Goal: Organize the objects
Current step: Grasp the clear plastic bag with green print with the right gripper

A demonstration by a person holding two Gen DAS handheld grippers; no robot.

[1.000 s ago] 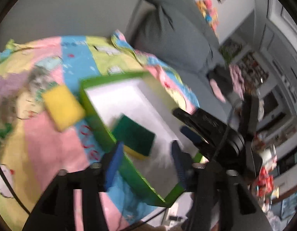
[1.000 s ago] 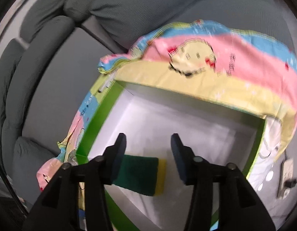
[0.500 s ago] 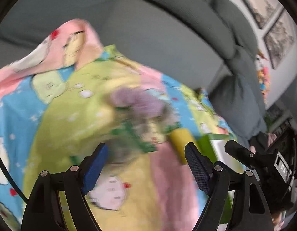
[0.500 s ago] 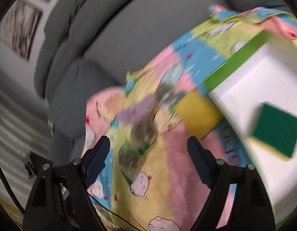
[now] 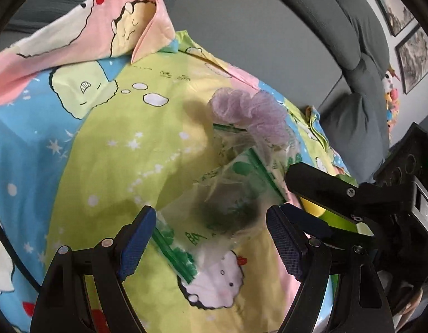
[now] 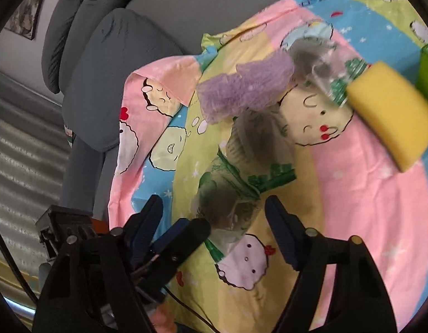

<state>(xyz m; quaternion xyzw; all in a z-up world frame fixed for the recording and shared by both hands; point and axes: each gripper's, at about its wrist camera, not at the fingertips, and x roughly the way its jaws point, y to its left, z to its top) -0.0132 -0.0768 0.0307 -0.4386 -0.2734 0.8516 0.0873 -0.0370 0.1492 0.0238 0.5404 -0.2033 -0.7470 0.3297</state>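
Note:
A clear plastic bag with green print and a dark scourer inside point(image 5: 227, 211) lies on the cartoon-print sheet point(image 5: 103, 144), right in front of my open left gripper point(image 5: 211, 238). It also shows in the right wrist view point(image 6: 230, 208), between the spread fingers of my open right gripper point(image 6: 214, 222). A purple mesh puff point(image 5: 250, 111) lies beyond it, also in the right wrist view point(image 6: 241, 88). Two similar bags point(image 6: 258, 138) point(image 6: 324, 63) lie further on. A yellow sponge point(image 6: 391, 111) lies at the right beside the green box corner point(image 6: 427, 75). Both grippers are empty.
The sheet covers a grey sofa seat point(image 5: 255, 27) with grey cushions point(image 6: 108, 63) behind. The left gripper's finger point(image 6: 183, 236) reaches into the right wrist view beside the bag. A folded-over pink sheet edge point(image 5: 125, 22) lies at the back.
Both grippers swung away from the green box with the green sponge in it, over to the bags and puff. Their jaws have opened wider.

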